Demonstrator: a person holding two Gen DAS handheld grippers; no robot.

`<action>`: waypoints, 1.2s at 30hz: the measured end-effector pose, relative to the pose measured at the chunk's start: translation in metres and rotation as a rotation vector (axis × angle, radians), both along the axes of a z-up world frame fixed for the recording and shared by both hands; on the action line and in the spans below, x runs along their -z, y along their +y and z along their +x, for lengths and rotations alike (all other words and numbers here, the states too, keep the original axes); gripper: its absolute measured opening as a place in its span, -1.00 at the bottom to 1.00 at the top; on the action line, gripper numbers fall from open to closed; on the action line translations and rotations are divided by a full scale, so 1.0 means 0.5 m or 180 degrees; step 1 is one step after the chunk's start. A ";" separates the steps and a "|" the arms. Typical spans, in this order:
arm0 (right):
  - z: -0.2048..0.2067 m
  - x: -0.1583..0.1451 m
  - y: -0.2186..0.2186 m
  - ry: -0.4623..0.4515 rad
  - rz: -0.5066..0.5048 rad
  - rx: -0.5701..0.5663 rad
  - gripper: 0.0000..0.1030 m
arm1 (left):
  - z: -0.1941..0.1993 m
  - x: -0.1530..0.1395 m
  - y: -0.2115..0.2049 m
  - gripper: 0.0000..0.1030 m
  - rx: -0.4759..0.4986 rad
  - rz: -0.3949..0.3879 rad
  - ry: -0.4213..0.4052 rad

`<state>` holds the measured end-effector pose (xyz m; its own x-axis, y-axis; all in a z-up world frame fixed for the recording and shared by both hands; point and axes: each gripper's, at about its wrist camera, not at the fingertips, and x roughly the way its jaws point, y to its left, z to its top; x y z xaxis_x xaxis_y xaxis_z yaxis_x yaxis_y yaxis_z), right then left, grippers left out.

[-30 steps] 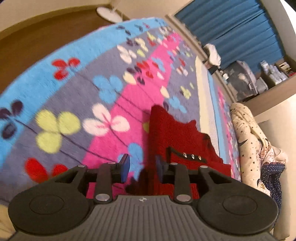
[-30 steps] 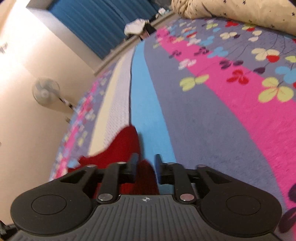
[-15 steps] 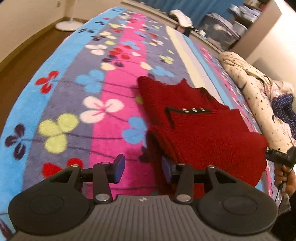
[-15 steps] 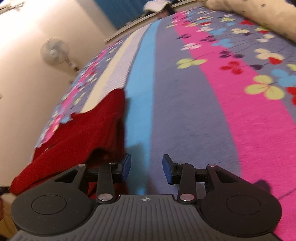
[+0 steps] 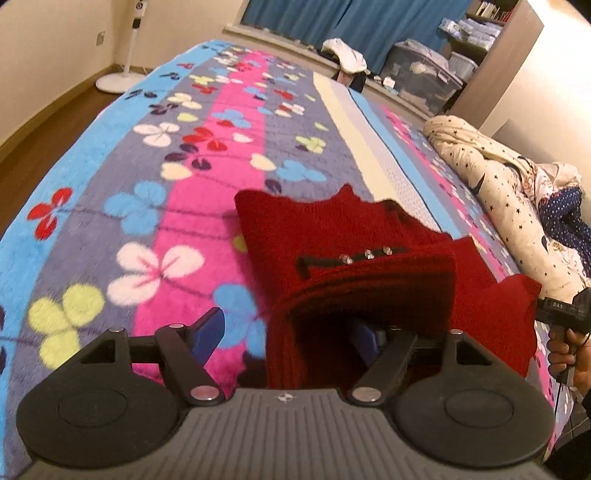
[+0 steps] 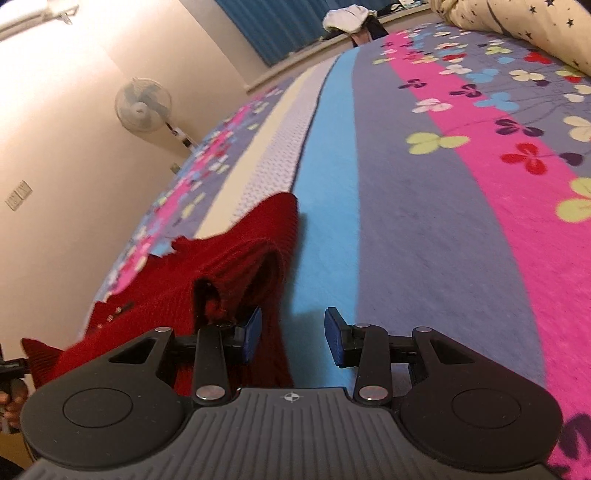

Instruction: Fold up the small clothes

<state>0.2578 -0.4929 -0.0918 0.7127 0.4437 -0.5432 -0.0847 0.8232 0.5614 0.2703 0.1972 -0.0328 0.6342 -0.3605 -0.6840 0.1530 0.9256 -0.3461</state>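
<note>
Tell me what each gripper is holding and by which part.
Nothing is held. The left gripper has just opened, the red sweater's folded edge loose between its jaws. The right gripper is open beside the sweater.

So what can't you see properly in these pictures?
- Left wrist view: the left gripper has its right-hand finger tucked under the red sweater's fold.
- Right wrist view: the sweater's near end, hidden behind the right gripper.
- Left wrist view: shelf items, too small.
</note>
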 end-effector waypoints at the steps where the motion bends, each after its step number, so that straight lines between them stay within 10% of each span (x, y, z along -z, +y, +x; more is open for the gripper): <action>1: 0.003 0.000 -0.002 -0.0006 0.0022 0.0011 -0.21 | 0.005 0.000 -0.001 0.51 -0.0020 -0.0009 -0.0024; 7: 0.019 0.005 -0.017 -0.0029 0.0101 0.0036 -0.21 | 0.024 0.003 -0.006 0.35 -0.0038 -0.0005 -0.0140; 8: 0.020 0.006 -0.021 -0.0031 0.0120 0.0052 -0.21 | 0.026 0.004 -0.007 0.19 -0.0007 -0.0025 -0.0158; 9: 0.021 0.007 -0.025 -0.0032 0.0140 0.0069 -0.20 | 0.030 0.005 -0.011 -0.50 0.0081 -0.0068 -0.0165; 10: 0.023 0.007 -0.027 -0.0038 0.0161 0.0080 -0.20 | 0.035 0.006 -0.016 -0.78 0.0189 -0.0092 -0.0145; 12: 0.024 0.006 -0.029 -0.0059 0.0197 0.0101 -0.18 | 0.033 -0.008 -0.018 -0.79 0.0126 0.0026 -0.0353; 16: 0.028 0.005 -0.023 -0.0051 0.0214 0.0100 -0.17 | 0.059 0.008 0.066 -0.79 -0.0801 -0.0709 -0.0109; 20: 0.029 0.005 -0.015 -0.0046 0.0235 0.0039 -0.14 | 0.069 0.013 0.003 -0.78 -0.0477 -0.0209 -0.0030; 33: 0.056 0.009 0.038 -0.0076 0.0172 -0.0032 -0.06 | 0.078 0.031 0.013 -0.67 -0.0563 -0.0245 0.0055; 36: 0.057 -0.004 0.048 -0.0185 0.0053 -0.0062 -0.44 | 0.084 0.027 0.011 -0.72 -0.0530 -0.0206 -0.0027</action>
